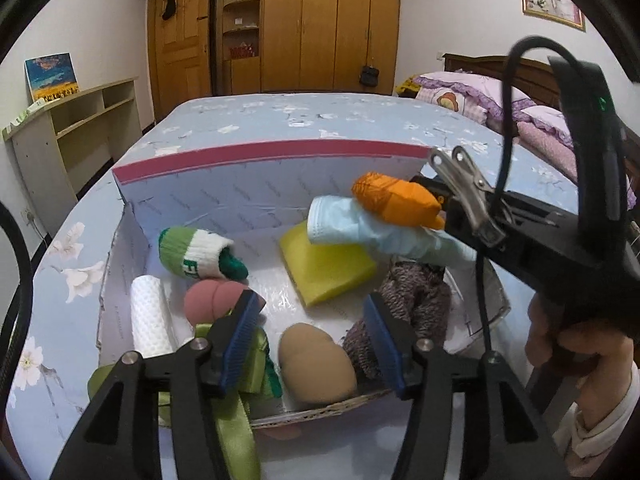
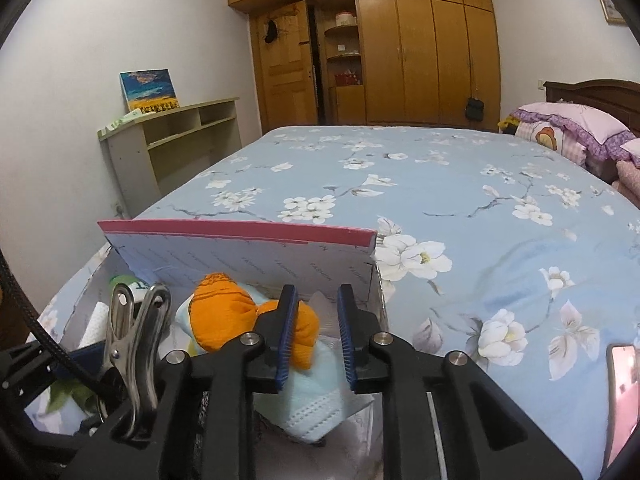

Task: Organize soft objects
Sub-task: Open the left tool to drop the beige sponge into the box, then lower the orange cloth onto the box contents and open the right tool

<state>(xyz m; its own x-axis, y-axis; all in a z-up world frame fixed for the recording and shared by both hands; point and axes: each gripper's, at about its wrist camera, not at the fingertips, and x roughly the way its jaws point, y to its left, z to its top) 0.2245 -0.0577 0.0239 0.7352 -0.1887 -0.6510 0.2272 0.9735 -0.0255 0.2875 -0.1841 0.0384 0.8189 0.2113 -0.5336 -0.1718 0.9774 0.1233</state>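
An open cardboard box (image 1: 256,196) with a pink-edged lid sits on the bed and holds soft things: a green-and-white knitted piece (image 1: 192,254), a white roll (image 1: 150,318), a pink sponge (image 1: 212,300), a tan sponge (image 1: 316,364), a yellow sponge (image 1: 328,268), a brown knitted piece (image 1: 412,304) and green ribbon (image 1: 236,428). My left gripper (image 1: 312,344) is open above the box's near side. My right gripper (image 2: 314,340) is open over the box's right end, with an orange knitted piece (image 2: 224,316) and a light blue face mask (image 2: 316,408) lying at its fingertips.
The box (image 2: 248,256) rests on the blue floral bedspread (image 2: 480,208). Purple pillows (image 2: 576,128) lie at the right. A phone (image 2: 620,392) lies on the bed at the right edge. A shelf unit (image 2: 176,140) and wooden wardrobe (image 2: 420,48) stand beyond.
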